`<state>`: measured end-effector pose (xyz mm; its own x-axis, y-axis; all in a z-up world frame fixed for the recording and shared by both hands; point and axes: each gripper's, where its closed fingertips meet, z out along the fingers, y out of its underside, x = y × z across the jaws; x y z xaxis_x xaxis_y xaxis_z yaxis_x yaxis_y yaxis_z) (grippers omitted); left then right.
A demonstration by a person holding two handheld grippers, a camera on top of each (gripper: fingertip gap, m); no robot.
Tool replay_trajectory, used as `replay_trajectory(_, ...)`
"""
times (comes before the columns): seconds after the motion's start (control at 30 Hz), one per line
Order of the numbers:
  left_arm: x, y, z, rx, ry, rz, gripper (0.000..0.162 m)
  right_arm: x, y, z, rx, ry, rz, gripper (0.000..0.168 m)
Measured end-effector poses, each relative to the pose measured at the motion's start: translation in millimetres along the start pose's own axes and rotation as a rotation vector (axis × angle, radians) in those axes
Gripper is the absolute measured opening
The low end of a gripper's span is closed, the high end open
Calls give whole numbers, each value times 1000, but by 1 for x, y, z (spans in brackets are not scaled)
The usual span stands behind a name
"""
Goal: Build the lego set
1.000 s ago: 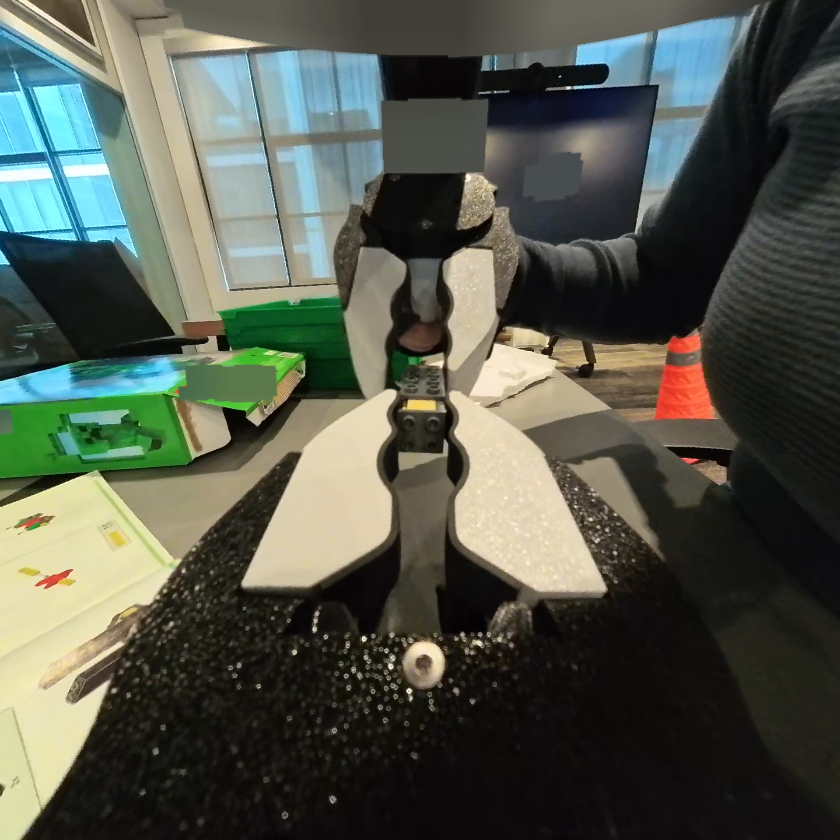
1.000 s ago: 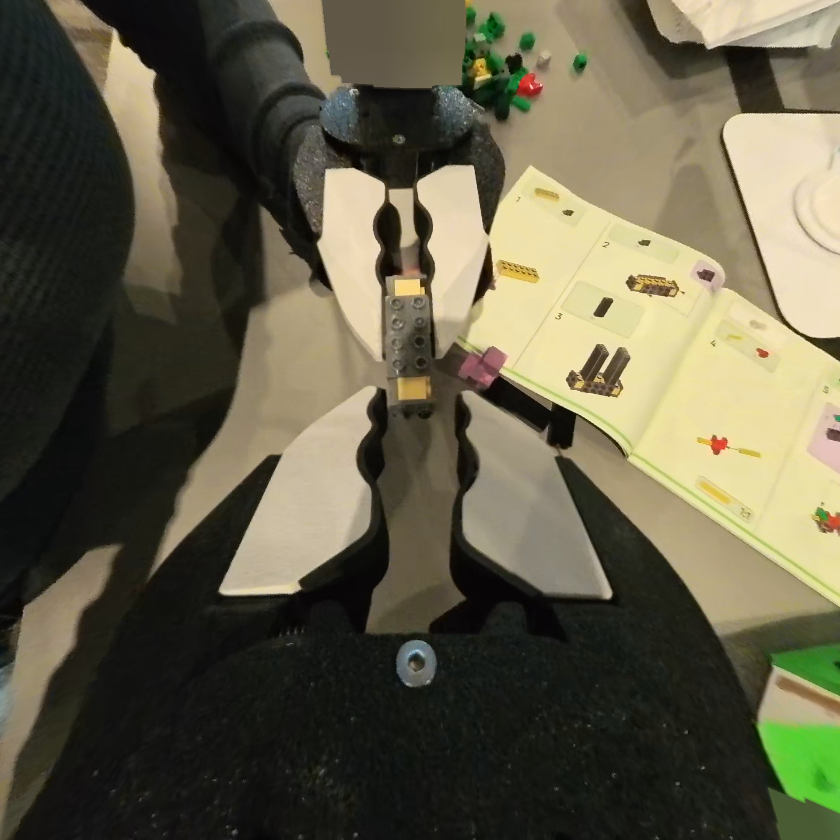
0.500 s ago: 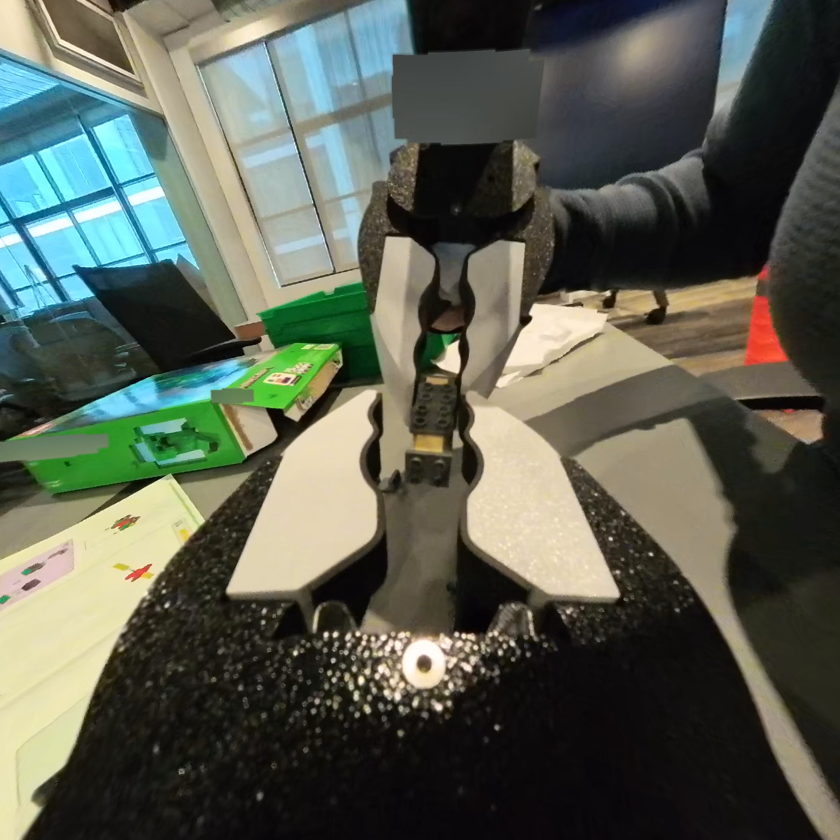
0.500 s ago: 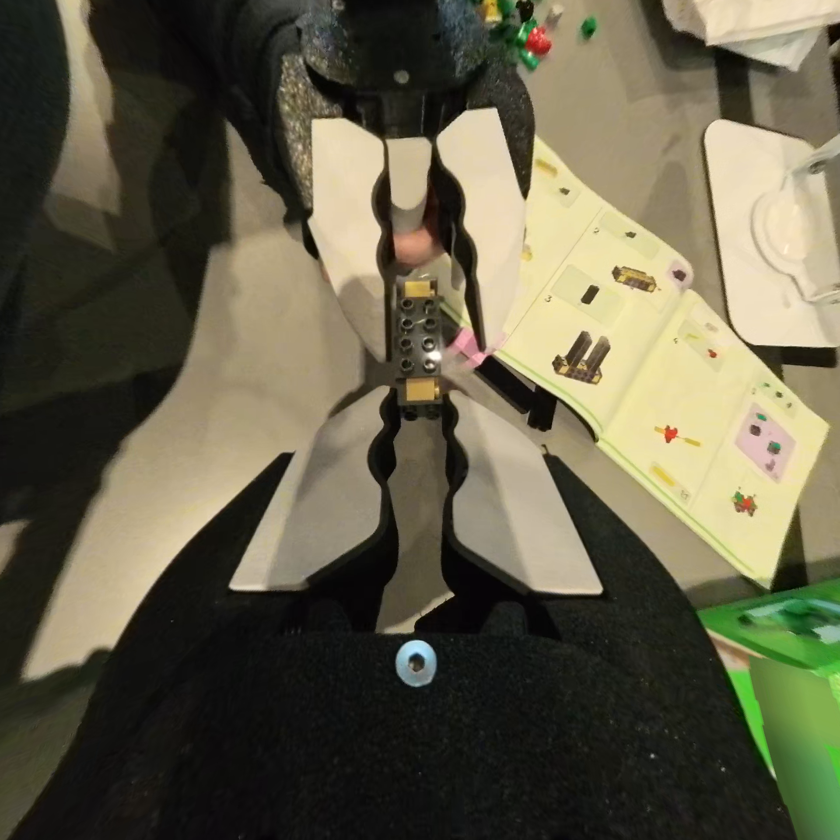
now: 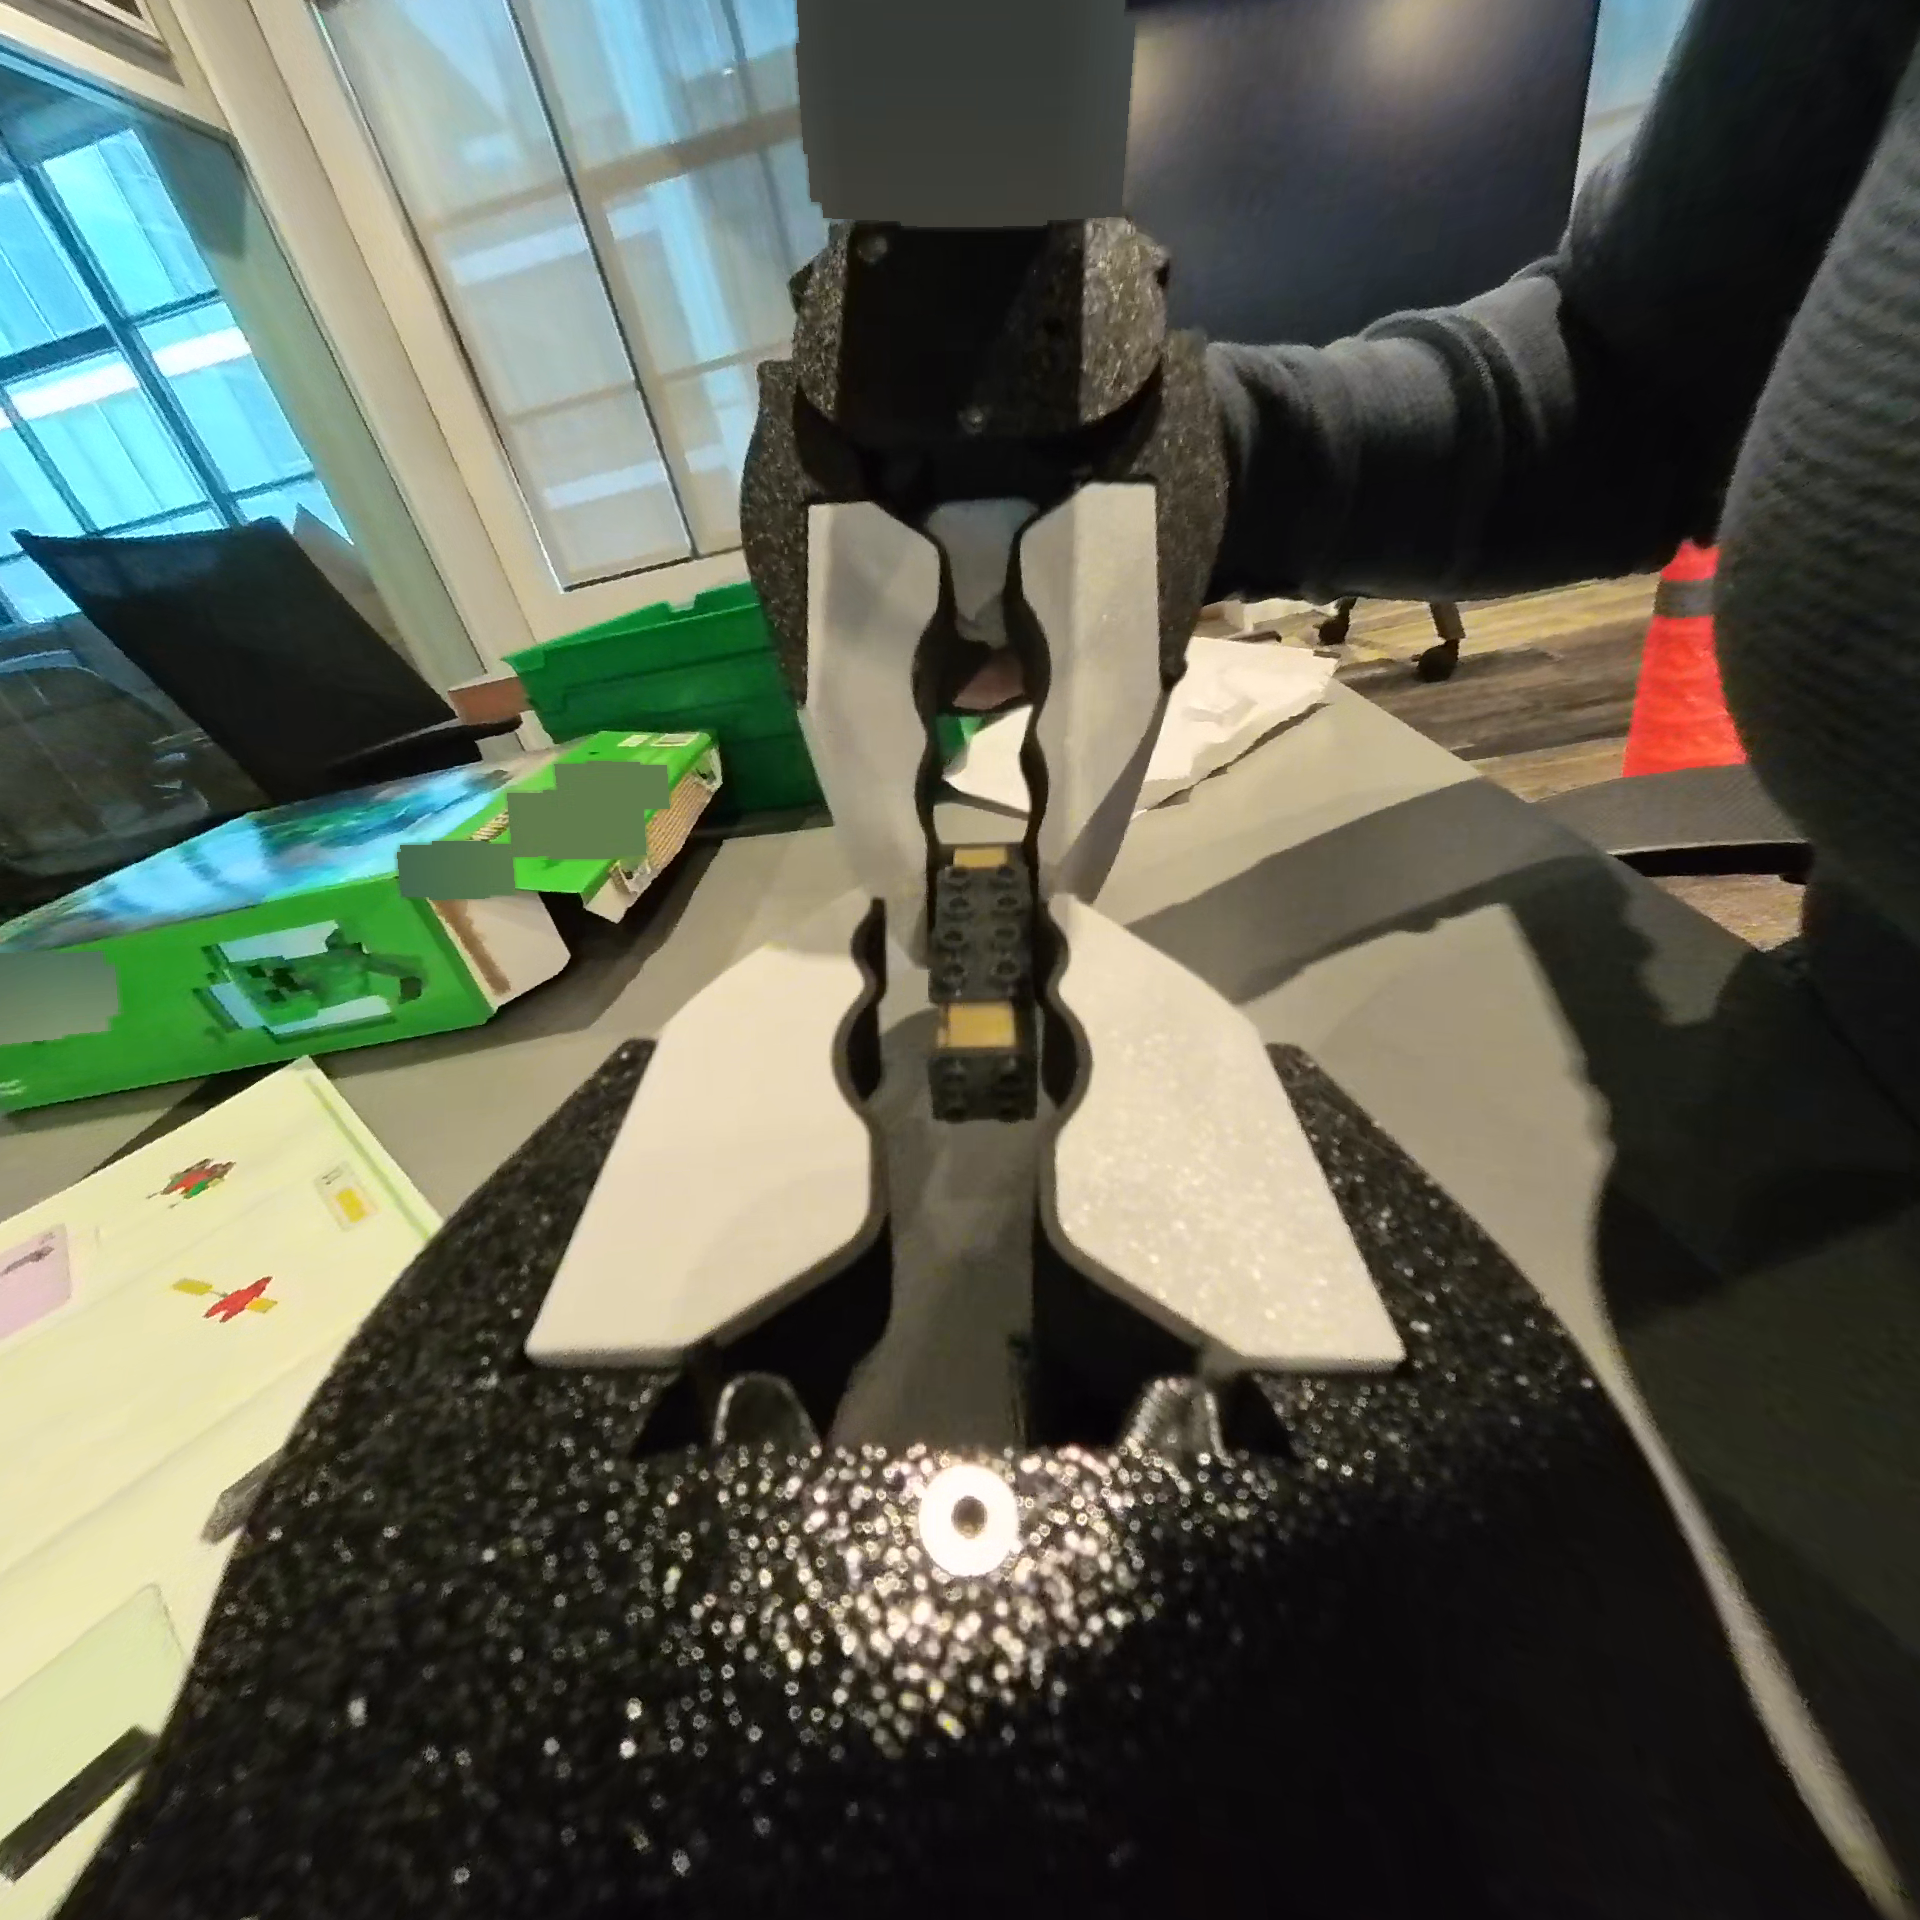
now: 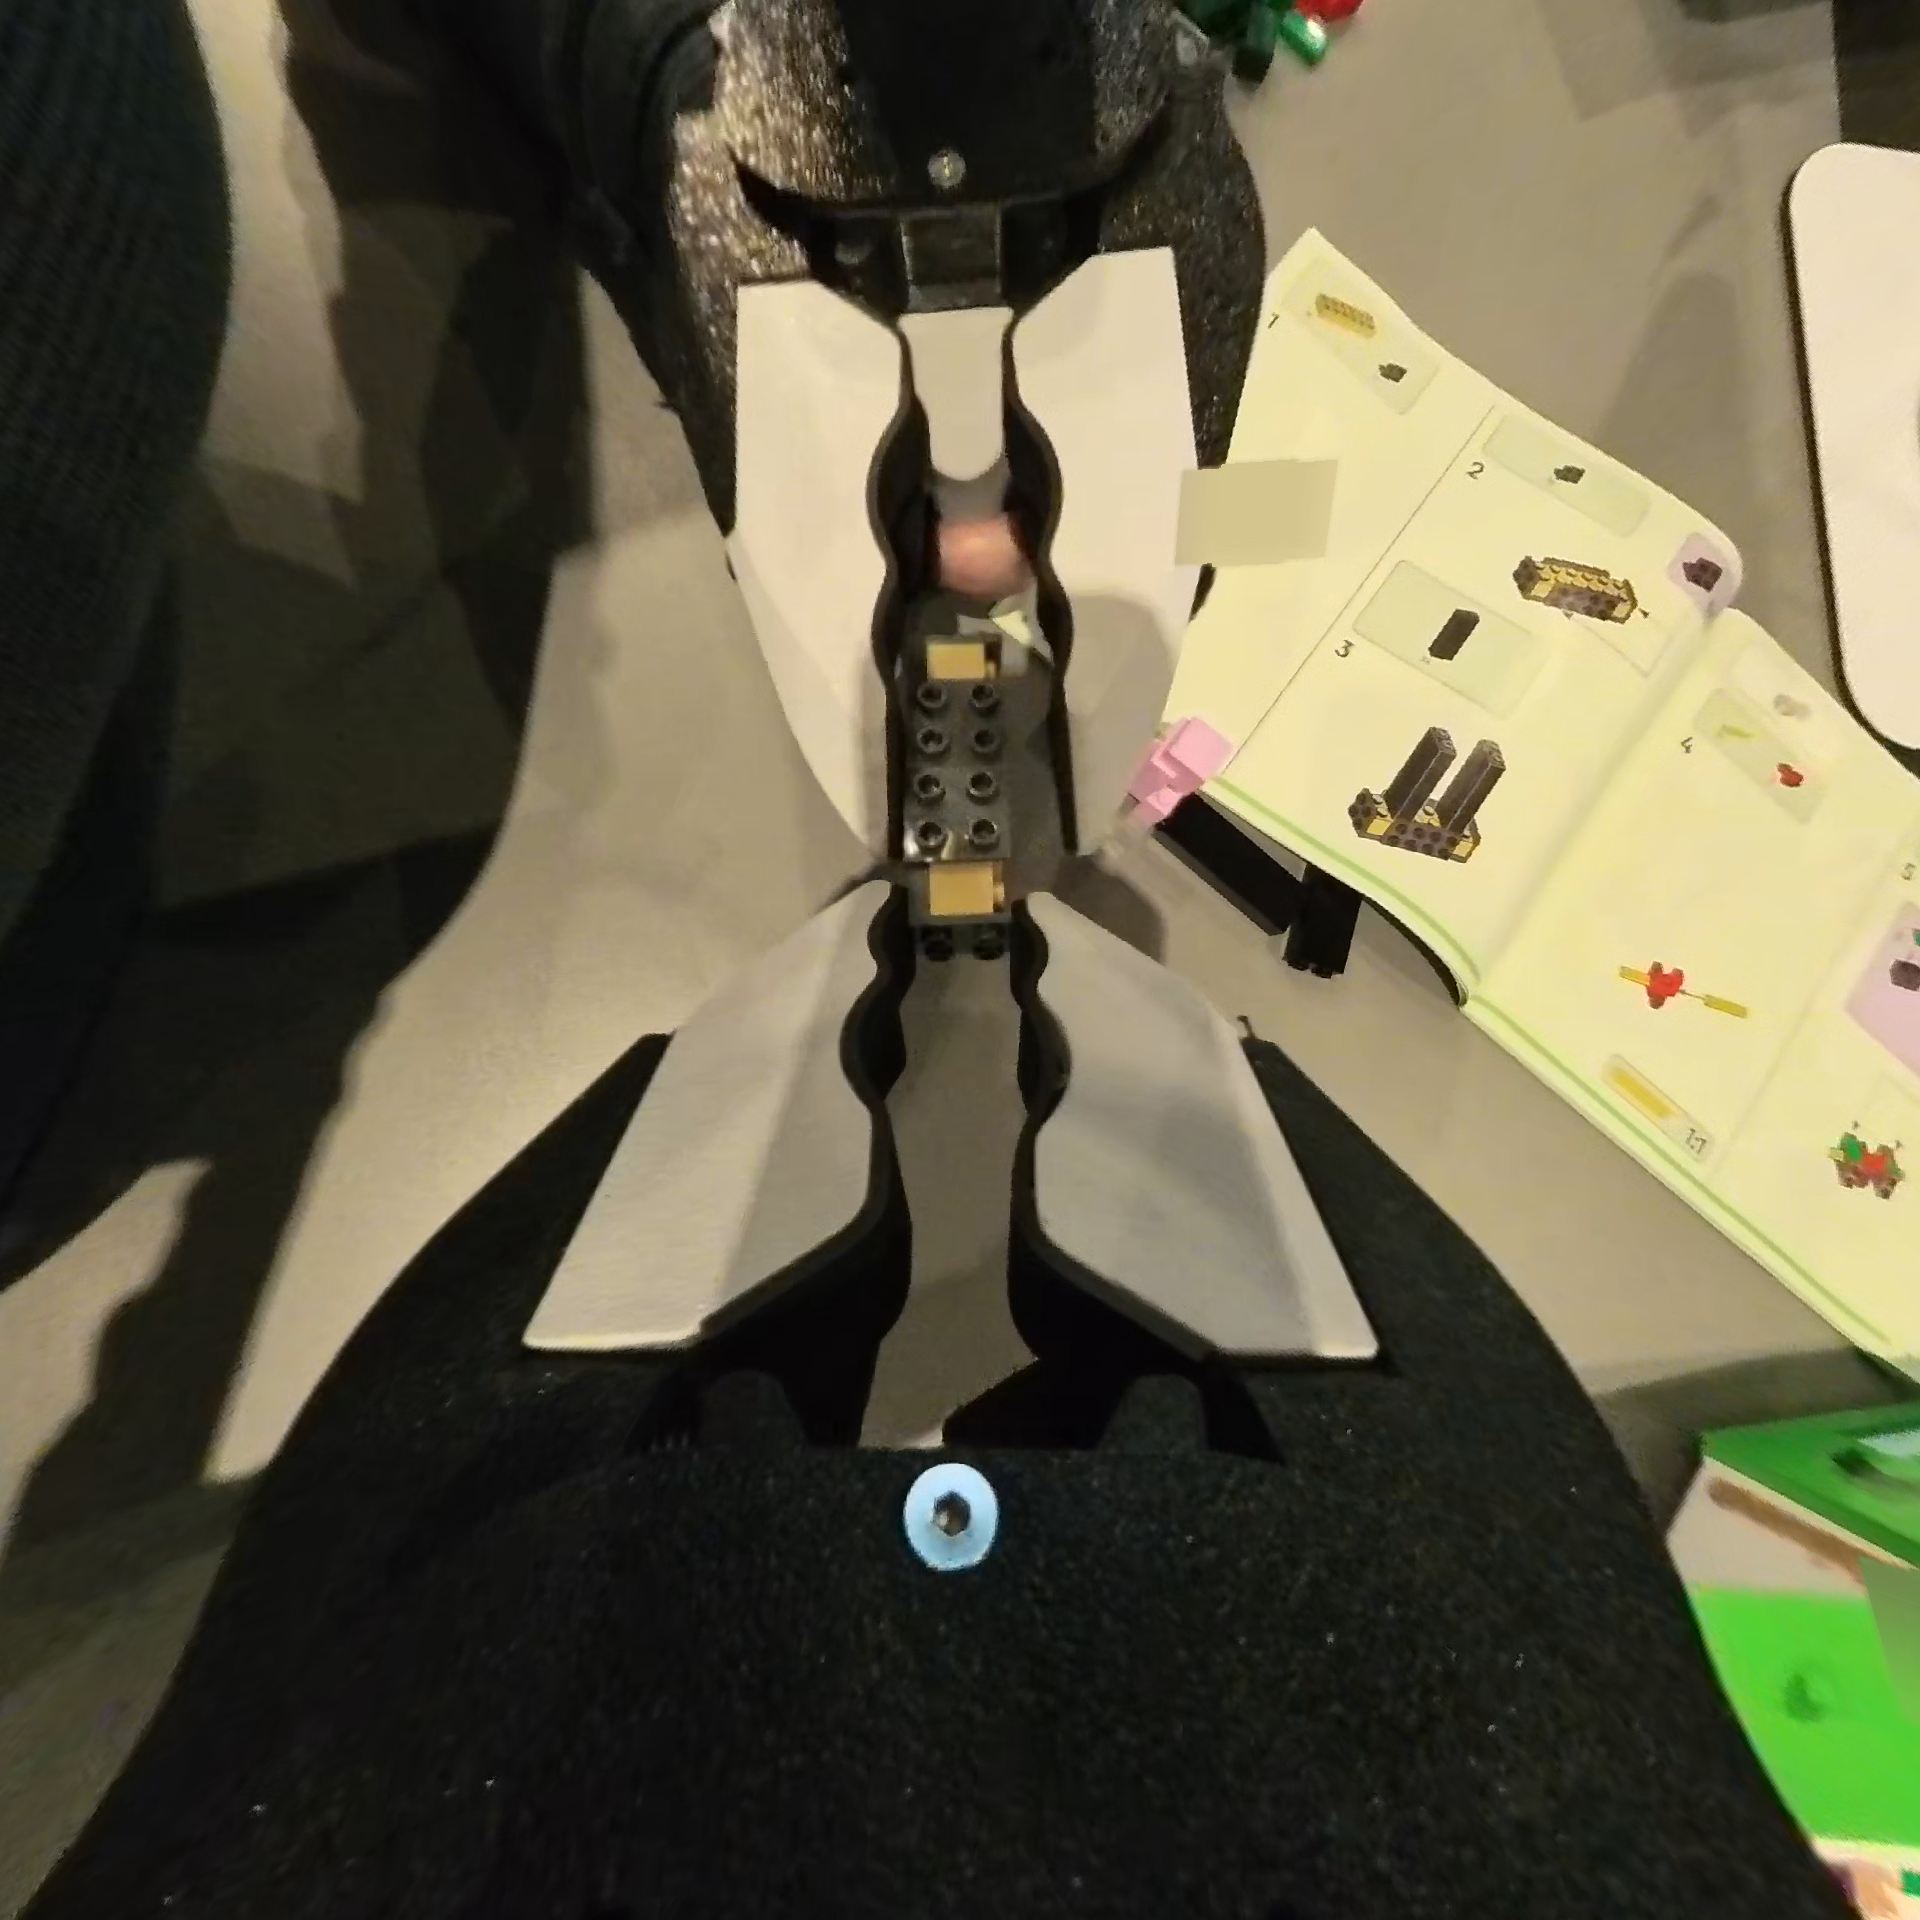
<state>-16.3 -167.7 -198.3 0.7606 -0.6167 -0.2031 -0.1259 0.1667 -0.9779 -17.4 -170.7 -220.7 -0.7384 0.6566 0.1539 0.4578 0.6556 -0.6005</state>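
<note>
In the left wrist view, the left gripper (image 5: 982,1049) is pinching the near end of the dark brick assembly (image 5: 980,971), fingers nearly closed around it. The right gripper (image 5: 982,831) is facing it and clamping the far end. A second ago less of the assembly showed; now its studded top and both tan tiles are lying in view, so the grippers appear to be tilting it for the next piece.

In the right wrist view, the right gripper (image 6: 956,914) is closing narrowly on the assembly (image 6: 954,774), held above the table (image 6: 644,665), beside the instruction booklet (image 6: 1558,790).
</note>
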Motion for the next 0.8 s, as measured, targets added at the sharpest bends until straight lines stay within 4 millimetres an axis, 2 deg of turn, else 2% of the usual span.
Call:
replay_trajectory(0.07,0,1,1,-6,3,-2,26,0,-2,-1,15,-10,14,17)
replay_trajectory(0.17,2,0,0,2,13,1,18,0,-4,-1,22,-16,7,17)
replay_trajectory(0.8,4,1,2,-21,14,12,16,3,-1,0,-7,-23,21,17)
